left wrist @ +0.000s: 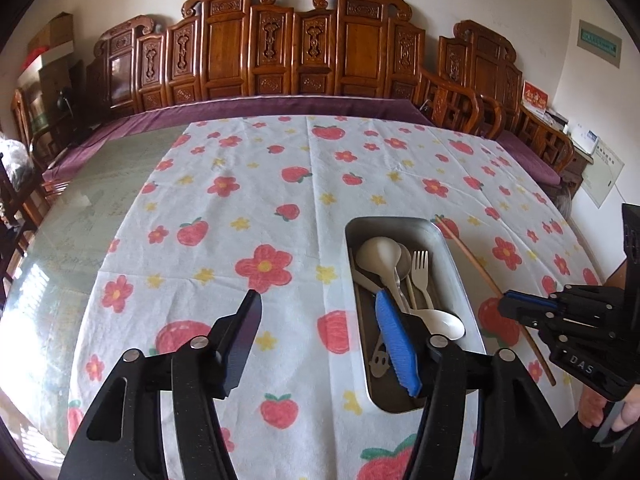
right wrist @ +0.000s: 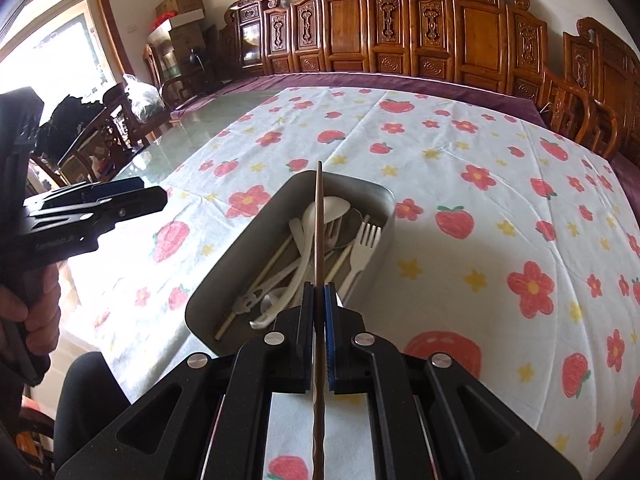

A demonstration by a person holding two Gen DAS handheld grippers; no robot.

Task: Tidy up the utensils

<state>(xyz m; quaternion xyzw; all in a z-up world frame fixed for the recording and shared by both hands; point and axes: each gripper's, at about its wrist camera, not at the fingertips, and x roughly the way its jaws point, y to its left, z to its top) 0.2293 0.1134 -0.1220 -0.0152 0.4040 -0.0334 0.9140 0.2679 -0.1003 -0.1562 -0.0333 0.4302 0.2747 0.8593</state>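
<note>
A metal tray (left wrist: 456, 272) stands on the flowered cloth and holds several white plastic utensils, among them a ladle-like spoon (left wrist: 378, 256), a fork (left wrist: 421, 268) and a soup spoon (left wrist: 444, 324). My left gripper (left wrist: 316, 298) hovers open over the tray's left edge with nothing between its fingers. Right of the tray, my right gripper (left wrist: 508, 304) is shut on a brown chopstick (left wrist: 476, 264). In the right wrist view the right gripper (right wrist: 319, 286) pinches that chopstick (right wrist: 319, 216), which points forward over the tray (right wrist: 240, 248) and its fork (right wrist: 366, 240). The left gripper (right wrist: 156, 196) shows at the left.
A white cloth with red flowers and strawberries (left wrist: 264, 208) covers most of a glass-topped table (left wrist: 100, 200). A carved wooden bench with a purple cushion (left wrist: 280, 60) lines the far side, with wooden chairs (left wrist: 480, 112) at the right. A person's hand (right wrist: 36, 300) grips the left handle.
</note>
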